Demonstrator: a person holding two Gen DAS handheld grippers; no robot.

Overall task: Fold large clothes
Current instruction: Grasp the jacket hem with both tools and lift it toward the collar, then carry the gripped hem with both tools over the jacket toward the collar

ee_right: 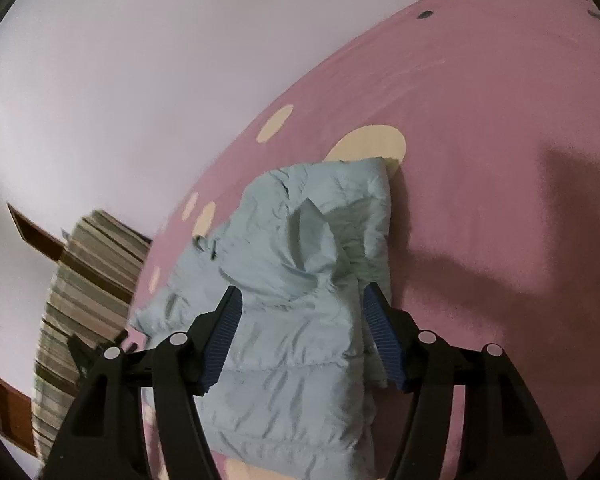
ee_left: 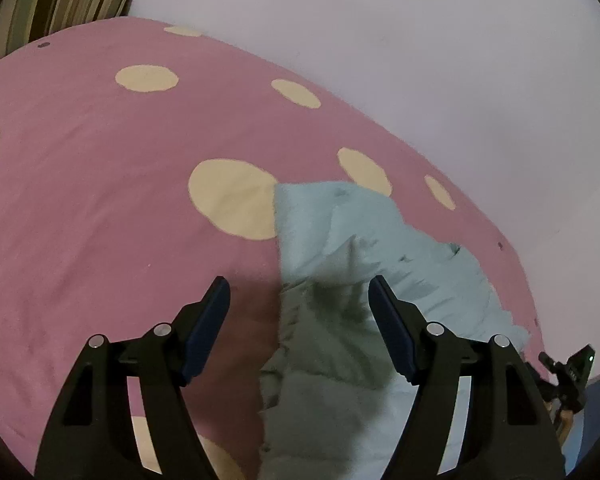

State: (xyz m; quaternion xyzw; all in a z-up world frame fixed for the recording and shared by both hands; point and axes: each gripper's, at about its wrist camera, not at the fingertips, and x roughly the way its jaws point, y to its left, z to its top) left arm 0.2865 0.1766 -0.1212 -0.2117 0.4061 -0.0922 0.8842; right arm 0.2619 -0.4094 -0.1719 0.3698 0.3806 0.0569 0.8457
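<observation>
A light blue puffy jacket (ee_left: pixel 340 264) lies crumpled and partly folded on a pink bedsheet with cream dots (ee_left: pixel 100 200). My left gripper (ee_left: pixel 299 286) is open above the jacket's left edge, with its jaws wide apart and nothing between them. In the right wrist view the jacket (ee_right: pixel 292 280) lies in a bunched heap with a raised fold in the middle. My right gripper (ee_right: pixel 302 294) is open just over the jacket, jaws spread on either side of the heap without pinching it. The other gripper (ee_left: pixel 568 376) shows at the far right of the left wrist view.
A pale wall (ee_left: pixel 420 60) runs along the bed's far side. A striped cloth (ee_right: pixel 84 288) hangs beyond the bed's end, next to brown wooden pieces (ee_right: pixel 32 232). Bare pink sheet (ee_right: pixel 500 160) spreads to the right of the jacket.
</observation>
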